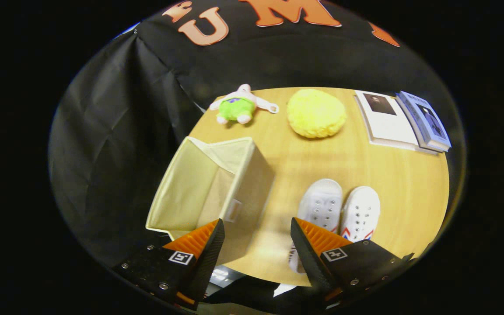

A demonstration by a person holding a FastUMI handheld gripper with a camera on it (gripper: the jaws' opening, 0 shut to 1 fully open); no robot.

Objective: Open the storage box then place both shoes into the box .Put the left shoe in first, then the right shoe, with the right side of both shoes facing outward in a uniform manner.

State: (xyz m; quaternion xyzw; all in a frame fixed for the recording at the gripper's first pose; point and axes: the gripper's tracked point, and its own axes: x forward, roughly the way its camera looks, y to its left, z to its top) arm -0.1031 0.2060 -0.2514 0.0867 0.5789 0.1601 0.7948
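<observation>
A beige fabric storage box (199, 188) stands open-topped on the wooden table (304, 162), just ahead of my left finger; nothing shows inside it. Two white lace-up shoes lie side by side ahead of my right finger, toes pointing away from me: the left one (322, 203) partly covered by that finger, the right one (361, 212) beside it with red and blue trim. My gripper (257, 227) hovers above the table's near edge, open, with nothing between its fingers. The box's side wall and bare table show in the gap.
At the table's far side lie a green and white plush toy (239, 107), a yellow fluffy cushion (316, 113) and a stack of books (403, 120). Black cloth walls close the booth behind and to the left of the box.
</observation>
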